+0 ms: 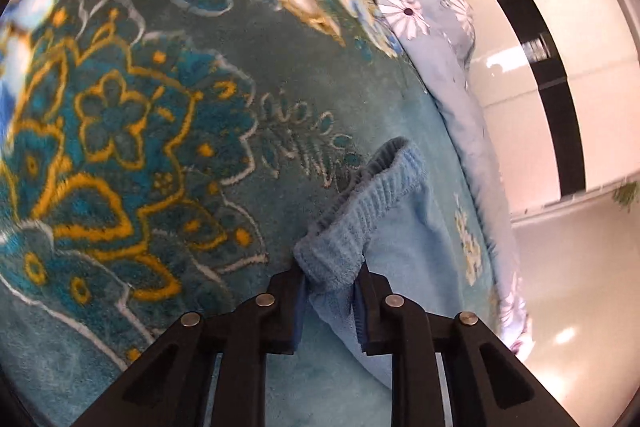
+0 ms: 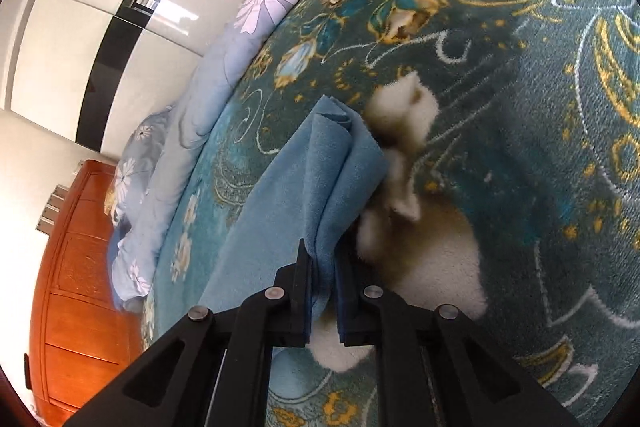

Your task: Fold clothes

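Observation:
A light blue fleece garment lies on a teal flowered blanket (image 1: 132,131). In the left wrist view my left gripper (image 1: 331,281) is shut on the garment's ribbed waistband (image 1: 360,211), which bunches up ahead of the jaws. In the right wrist view my right gripper (image 2: 322,279) is shut on a folded edge of the same blue garment (image 2: 316,171), lifted off the blanket (image 2: 520,107). A white fluffy part (image 2: 404,123) with a tan patch hangs beside the blue fabric, right of the jaws.
A pale blue quilt with white flowers (image 1: 436,39) (image 2: 240,39) runs along the blanket's edge. Beyond it stand glossy white wardrobe doors with a black strip (image 1: 556,75) (image 2: 100,47). An orange wooden cabinet (image 2: 80,267) stands at lower left in the right wrist view.

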The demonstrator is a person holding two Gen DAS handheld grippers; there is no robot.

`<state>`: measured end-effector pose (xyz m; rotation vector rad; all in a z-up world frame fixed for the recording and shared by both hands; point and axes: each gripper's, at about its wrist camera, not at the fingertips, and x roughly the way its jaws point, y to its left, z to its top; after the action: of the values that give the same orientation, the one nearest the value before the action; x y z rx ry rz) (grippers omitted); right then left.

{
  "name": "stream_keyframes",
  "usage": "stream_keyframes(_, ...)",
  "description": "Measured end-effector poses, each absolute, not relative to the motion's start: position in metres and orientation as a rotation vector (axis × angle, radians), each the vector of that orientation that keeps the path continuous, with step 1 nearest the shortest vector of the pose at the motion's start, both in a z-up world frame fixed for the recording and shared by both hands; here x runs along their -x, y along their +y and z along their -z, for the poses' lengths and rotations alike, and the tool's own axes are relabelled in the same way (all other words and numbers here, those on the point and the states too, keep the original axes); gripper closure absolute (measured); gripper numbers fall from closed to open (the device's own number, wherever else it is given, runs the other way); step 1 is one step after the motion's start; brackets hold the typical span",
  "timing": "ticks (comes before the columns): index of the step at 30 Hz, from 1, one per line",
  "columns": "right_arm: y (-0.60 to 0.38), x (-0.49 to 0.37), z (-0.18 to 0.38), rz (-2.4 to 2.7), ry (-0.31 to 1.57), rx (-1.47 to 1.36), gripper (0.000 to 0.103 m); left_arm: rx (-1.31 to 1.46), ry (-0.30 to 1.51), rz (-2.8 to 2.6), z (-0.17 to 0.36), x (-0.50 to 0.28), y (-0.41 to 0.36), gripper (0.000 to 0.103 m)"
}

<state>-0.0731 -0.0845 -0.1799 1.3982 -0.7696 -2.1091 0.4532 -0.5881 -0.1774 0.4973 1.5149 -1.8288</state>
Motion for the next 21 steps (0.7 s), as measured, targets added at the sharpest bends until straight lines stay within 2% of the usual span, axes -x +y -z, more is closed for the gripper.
stream_keyframes(5,-0.092,0.077,0.172,2.127,-0.684,-1.438,0.094,-0.589,1.385,1.863,0.153,-0.455,-0.577,0.072)
stream_keyframes(8,-0.101,0.069,0.147,2.183,-0.588,-1.383,0.093,-0.592,1.321,1.852,0.137,-0.470,-0.561,0.070)
stream_keyframes(15,-0.176,0.007,0.035,2.229,-0.130,-1.006,0.093,-0.508,1.327,1.853,0.121,-0.510,-0.536,0.064)
stream_keyframes(19,-0.243,-0.043,0.008,2.149,0.103,-0.911,0.093,-0.498,1.375,1.868,0.120,-0.514,-0.532,0.063)
stream_keyframes(21,-0.274,-0.069,0.013,2.094,0.197,-0.896,0.093,-0.485,1.396,1.879,0.119,-0.515,-0.531,0.062)
